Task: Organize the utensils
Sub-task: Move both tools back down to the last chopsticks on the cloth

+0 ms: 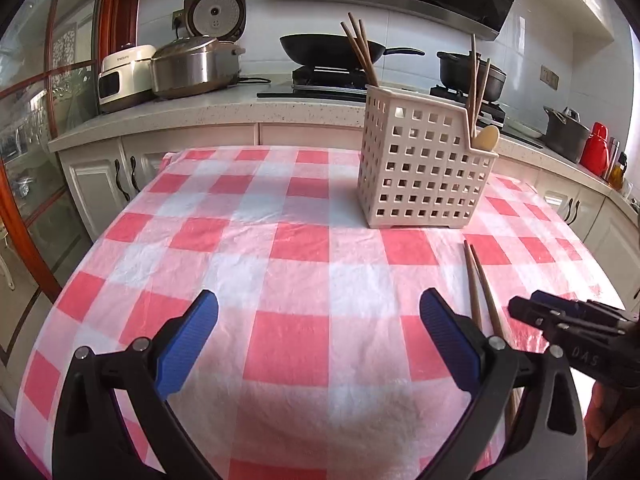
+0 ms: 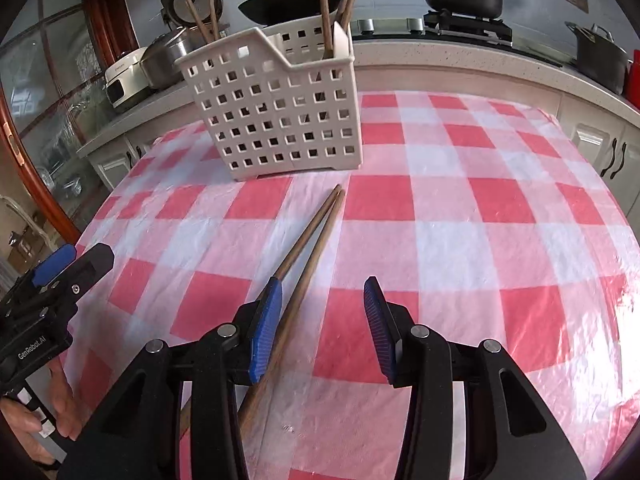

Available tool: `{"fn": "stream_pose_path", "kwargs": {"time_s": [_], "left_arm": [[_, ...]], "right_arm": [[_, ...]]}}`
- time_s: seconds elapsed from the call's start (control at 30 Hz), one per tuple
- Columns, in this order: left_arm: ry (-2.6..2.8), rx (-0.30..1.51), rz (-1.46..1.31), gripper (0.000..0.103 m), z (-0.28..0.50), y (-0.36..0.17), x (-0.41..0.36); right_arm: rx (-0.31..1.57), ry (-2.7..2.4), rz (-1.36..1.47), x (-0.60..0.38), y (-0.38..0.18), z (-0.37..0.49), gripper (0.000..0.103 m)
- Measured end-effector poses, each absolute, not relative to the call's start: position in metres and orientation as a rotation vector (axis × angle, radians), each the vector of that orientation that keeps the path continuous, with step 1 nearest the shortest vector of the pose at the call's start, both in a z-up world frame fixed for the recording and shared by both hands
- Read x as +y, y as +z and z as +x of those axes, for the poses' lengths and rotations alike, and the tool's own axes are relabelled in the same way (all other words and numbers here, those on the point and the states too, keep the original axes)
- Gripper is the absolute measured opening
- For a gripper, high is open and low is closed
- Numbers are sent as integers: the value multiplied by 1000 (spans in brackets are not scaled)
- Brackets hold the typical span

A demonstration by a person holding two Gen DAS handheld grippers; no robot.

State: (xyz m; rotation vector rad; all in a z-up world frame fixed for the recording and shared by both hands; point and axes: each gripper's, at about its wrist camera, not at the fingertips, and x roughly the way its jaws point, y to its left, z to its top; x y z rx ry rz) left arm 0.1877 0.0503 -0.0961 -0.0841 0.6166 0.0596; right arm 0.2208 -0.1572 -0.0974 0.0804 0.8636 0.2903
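A pair of brown chopsticks (image 2: 316, 228) lies on the red-and-white checked cloth (image 2: 480, 200), pointing at the white perforated basket (image 2: 276, 120). My right gripper (image 2: 324, 284) hovers open over their near ends. One stick runs between the fingers beside the left pad, and the other passes behind that pad. No pad presses on them. My left gripper (image 1: 319, 300) is wide open over bare cloth, left of the chopsticks (image 1: 480, 280). The basket (image 1: 420, 172) holds more chopsticks (image 1: 360, 48) and a pale spoon (image 1: 486, 138).
Behind the table runs a counter (image 1: 240, 108) with a rice cooker (image 1: 192, 68), a wok (image 1: 332, 50) and pots (image 1: 468, 70) on the stove, and a red flask (image 1: 596, 148). A glass door (image 1: 36, 140) stands at left. A hand holds each gripper.
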Motion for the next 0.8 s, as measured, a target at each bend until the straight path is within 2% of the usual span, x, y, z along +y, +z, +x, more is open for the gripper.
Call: {"fn": "stream_pose_path", "kwargs": {"time_s": [0.8], "left_arm": [[27, 603, -66, 98, 169, -105, 54]], "right_arm": [[936, 137, -54, -124, -108, 259, 35]]}}
